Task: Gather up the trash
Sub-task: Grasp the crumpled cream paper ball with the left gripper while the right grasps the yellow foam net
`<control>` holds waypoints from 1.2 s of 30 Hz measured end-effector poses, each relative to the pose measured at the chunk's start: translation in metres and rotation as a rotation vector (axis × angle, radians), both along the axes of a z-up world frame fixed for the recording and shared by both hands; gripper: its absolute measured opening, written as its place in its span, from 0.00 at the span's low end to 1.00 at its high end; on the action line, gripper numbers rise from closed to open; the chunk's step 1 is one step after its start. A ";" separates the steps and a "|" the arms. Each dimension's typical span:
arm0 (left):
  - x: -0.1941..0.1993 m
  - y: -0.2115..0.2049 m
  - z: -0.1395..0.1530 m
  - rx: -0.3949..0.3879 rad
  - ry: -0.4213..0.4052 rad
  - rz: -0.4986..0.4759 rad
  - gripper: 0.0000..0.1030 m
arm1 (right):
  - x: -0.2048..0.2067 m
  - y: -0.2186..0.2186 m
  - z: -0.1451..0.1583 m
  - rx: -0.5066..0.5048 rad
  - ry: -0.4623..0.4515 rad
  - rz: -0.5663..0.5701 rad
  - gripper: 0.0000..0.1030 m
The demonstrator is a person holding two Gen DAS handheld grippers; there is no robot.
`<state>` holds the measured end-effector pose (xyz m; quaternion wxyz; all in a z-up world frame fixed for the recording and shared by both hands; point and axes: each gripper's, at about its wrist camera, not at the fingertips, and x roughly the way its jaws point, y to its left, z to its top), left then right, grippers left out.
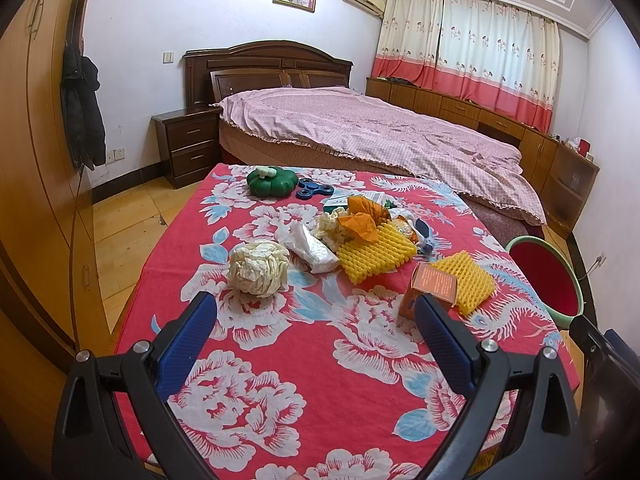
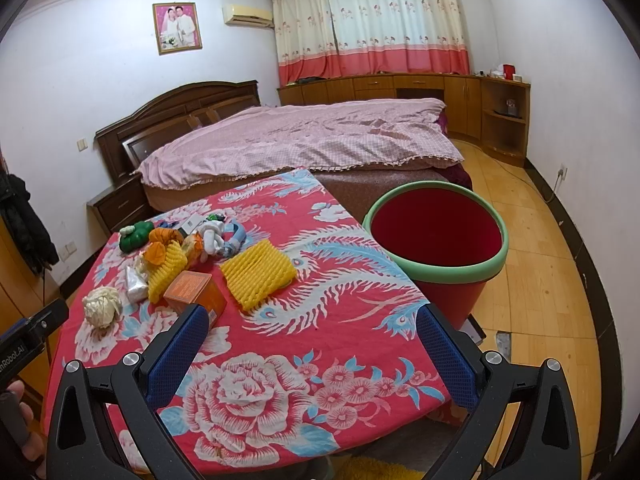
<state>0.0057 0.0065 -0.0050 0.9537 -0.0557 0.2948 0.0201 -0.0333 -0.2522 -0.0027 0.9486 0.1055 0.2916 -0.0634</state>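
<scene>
Looking over the trash, I judged nearly all of it light and soft. The crumpled paper ball (image 1: 258, 268) sat nearest the left hand-held gripper (image 1: 316, 322), at about eleven o'clock from its fingertips, and I reckoned it would crush easily, so a squeeze across its middle would do. Two yellow foam nets (image 2: 258, 274) lay further in; springy and featherweight, they looked best pinched at an edge. The orange box (image 2: 196, 294) stood just ahead of the right hand-held gripper (image 2: 312, 328), at roughly ten o'clock, stiff enough to take by its flat sides. Behind these a heap of plastic wrappers (image 1: 310, 246) and orange paper looked slippery and loose. All of it rested on the table (image 1: 320, 380) under a red flowered cloth. The red bin (image 2: 436, 236) with its green rim stood beside the table's edge, at one o'clock in the right view. Both hand-held grippers were spread wide, gripping nothing and touching nothing.
</scene>
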 end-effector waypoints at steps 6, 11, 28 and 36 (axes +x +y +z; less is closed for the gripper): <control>-0.001 0.001 0.000 0.000 0.004 0.003 0.95 | 0.000 0.001 -0.001 0.001 0.002 0.000 1.00; 0.001 0.006 -0.004 0.011 0.019 0.017 0.95 | 0.003 -0.001 -0.004 0.008 0.015 0.003 1.00; 0.059 0.053 -0.032 0.014 0.168 0.111 0.94 | 0.069 -0.005 -0.010 0.000 0.106 0.081 1.00; 0.096 0.057 -0.047 0.006 0.226 0.109 0.84 | 0.110 0.002 -0.027 -0.013 0.184 0.121 1.00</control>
